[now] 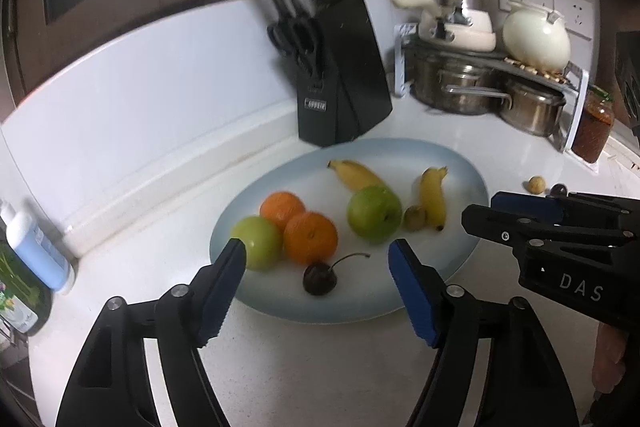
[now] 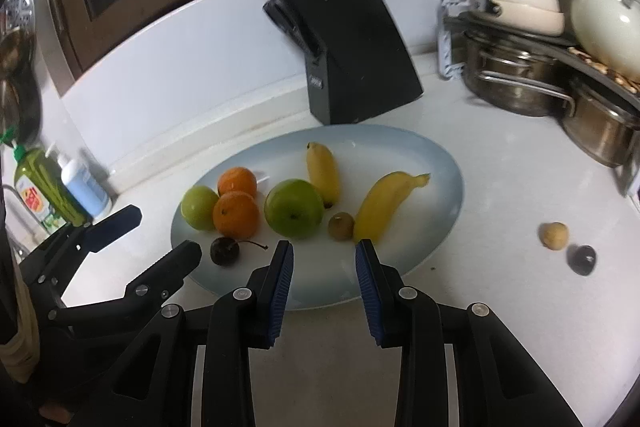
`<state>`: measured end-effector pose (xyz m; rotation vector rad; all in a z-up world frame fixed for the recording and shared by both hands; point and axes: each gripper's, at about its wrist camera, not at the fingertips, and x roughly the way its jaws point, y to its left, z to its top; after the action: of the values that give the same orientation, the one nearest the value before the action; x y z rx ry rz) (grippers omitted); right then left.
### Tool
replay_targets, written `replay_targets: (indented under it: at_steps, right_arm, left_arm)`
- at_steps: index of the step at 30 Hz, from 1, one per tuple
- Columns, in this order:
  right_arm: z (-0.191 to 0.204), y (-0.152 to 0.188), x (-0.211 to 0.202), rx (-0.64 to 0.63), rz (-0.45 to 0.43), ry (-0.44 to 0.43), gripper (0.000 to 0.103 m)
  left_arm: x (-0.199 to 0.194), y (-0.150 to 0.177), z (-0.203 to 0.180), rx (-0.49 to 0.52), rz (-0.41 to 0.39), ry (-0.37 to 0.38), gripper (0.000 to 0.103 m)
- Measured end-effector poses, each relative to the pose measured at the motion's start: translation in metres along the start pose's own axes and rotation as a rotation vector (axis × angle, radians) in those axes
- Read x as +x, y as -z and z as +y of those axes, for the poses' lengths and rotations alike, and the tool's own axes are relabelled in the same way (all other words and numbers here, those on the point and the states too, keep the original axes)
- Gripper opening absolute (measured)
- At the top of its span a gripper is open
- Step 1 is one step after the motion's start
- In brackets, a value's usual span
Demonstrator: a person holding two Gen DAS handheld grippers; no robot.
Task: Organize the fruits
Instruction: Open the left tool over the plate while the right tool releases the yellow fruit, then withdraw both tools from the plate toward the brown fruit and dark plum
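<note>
- left gripper hangs above the near rim of the plate with its blue pads spread wide and nothing between them; the dark cherry with its curved stem lies on the plate just below the gap, untouched
- right gripper is also released, its pads a narrower gap apart and gripping nothing; it hovers over the plate's near edge, short of the kiwi
- on the plate, from left: a green apple touching two oranges; a larger green apple in the middle; one banana behind it and a second banana to the right, with the kiwi just beside that banana's tip
- off the plate, on the white counter to the right, a small tan fruit and a dark round fruit lie close together, well apart from the rest
- behind the plate stands a black knife block; steel pots sit on a rack at the right
</note>
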<state>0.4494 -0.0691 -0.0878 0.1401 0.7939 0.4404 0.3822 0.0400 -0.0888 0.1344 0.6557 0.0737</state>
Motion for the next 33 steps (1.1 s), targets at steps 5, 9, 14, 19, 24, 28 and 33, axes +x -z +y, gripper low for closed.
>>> replay_targets:
  at_steps: [5,9,14,19,24,28,33]
  right_arm:
    - [-0.009,-0.002,-0.023,0.026,-0.044,0.025,0.041]
    - [-0.017,-0.002,-0.039,0.039,-0.073,0.049,0.042]
    - [-0.029,0.0,-0.061,0.053,-0.112,0.092,0.044]
    - [-0.043,0.004,-0.085,0.072,-0.156,0.136,0.049]
    - [-0.058,0.007,-0.104,0.104,-0.184,0.166,0.055]
    - [-0.072,0.01,-0.116,0.127,-0.201,0.192,0.055]
    - [-0.087,0.013,-0.13,0.15,-0.22,0.232,0.055]
  left_arm:
    - [-0.016,-0.01,-0.012,0.014,-0.051,0.018,0.078]
    - [-0.025,-0.016,-0.023,0.019,-0.082,0.025,0.08]
    - [-0.039,-0.022,-0.036,0.026,-0.123,0.041,0.083]
    - [-0.049,-0.027,-0.053,0.048,-0.153,0.067,0.085]
    - [-0.055,-0.034,-0.072,0.064,-0.176,0.108,0.085]
    - [-0.058,-0.039,-0.088,0.081,-0.192,0.141,0.085]
    - [-0.06,-0.044,-0.106,0.097,-0.209,0.173,0.086]
